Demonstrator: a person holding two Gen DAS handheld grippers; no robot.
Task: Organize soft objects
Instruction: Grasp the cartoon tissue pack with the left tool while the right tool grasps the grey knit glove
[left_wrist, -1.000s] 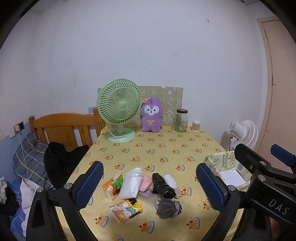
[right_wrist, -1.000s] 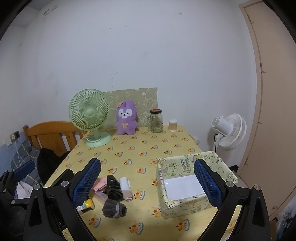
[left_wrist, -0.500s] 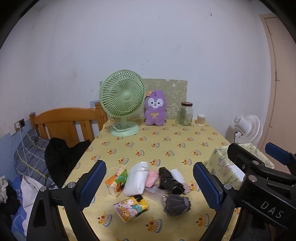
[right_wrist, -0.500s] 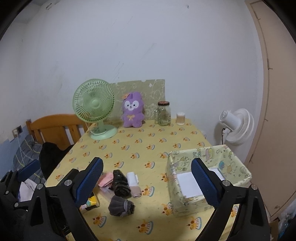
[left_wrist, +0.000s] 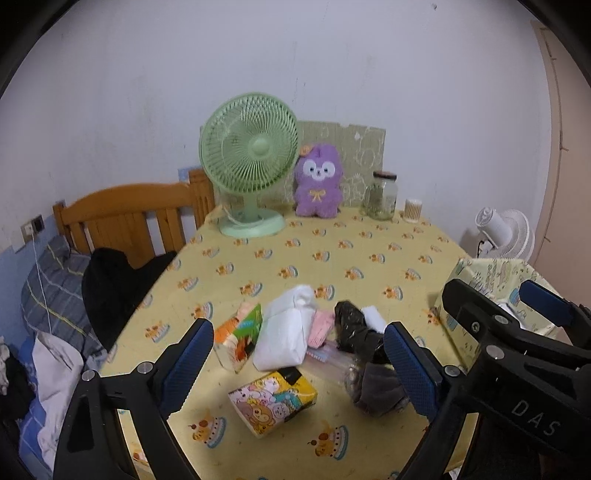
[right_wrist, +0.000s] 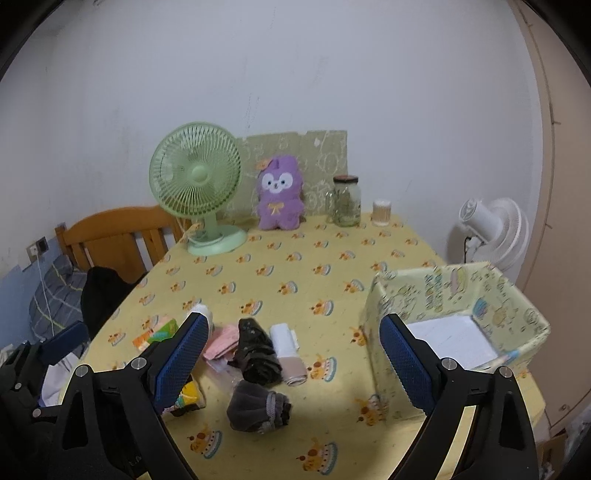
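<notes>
So far nothing is sorted: soft items (right_wrist: 258, 354) lie heaped beside the bare box (right_wrist: 458, 291); left gripper (left_wrist: 299, 365) and right gripper (right_wrist: 291, 365) gape, holding nothing

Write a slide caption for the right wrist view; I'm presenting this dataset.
Open right tongs hover above a pile of soft items beside an empty patterned box on a yellow tablecloth.

On the yellow-clothed counter (right_wrist: 295, 266), a grey bundle (right_wrist: 256, 410) lies near a black bundle (right_wrist: 256, 350) and a white roll (right_wrist: 286, 345). The patterned box (right_wrist: 454, 317) stands right. The right gripper (right_wrist: 291, 365) hovers, jaws wide.
</notes>
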